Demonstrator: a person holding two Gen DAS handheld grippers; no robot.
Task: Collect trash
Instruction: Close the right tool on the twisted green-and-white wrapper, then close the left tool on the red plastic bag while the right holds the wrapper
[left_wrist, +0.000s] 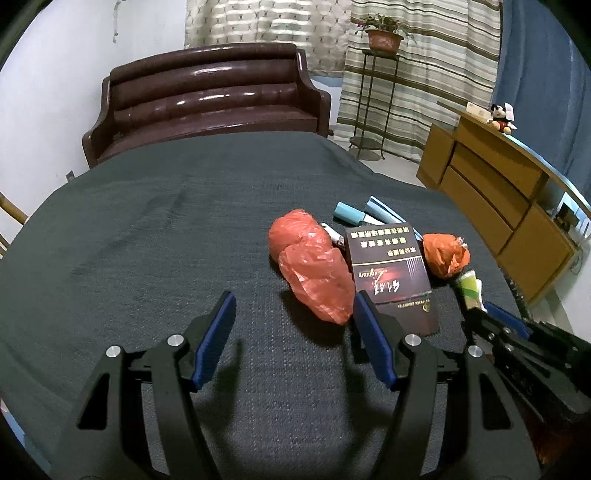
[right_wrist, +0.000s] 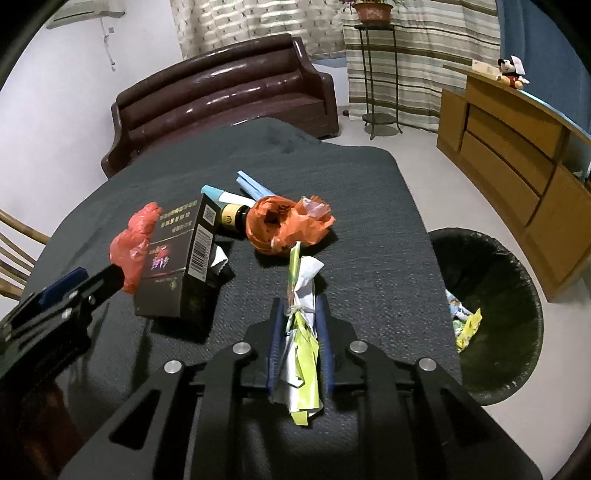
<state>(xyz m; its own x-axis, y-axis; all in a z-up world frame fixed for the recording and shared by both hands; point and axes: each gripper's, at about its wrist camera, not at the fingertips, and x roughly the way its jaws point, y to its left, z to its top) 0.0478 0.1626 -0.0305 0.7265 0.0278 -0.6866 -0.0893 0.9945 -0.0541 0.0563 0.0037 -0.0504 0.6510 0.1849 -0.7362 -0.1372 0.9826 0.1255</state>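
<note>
My right gripper (right_wrist: 299, 302) is shut on a crumpled green and white wrapper (right_wrist: 303, 343), low over the dark grey cloth of the table (right_wrist: 369, 229). My left gripper (left_wrist: 293, 297) is open and holds nothing; its right finger stands beside the near tip of a red plastic bag (left_wrist: 314, 273). A dark cigarette box (left_wrist: 391, 277) lies right of that bag. Beyond it are an orange crumpled bag (left_wrist: 445, 258), a small dark bottle (right_wrist: 232, 218) and light blue tubes (left_wrist: 351, 216). In the left wrist view the right gripper (left_wrist: 495, 317) shows at the right edge with the wrapper (left_wrist: 471, 288).
A black-lined trash bin (right_wrist: 491, 295) with a few scraps inside stands on the floor right of the table. A brown leather sofa (left_wrist: 210, 99) is behind the table. A wooden cabinet (left_wrist: 498, 206) lines the right wall, and a plant stand (left_wrist: 373, 99) is by the curtain.
</note>
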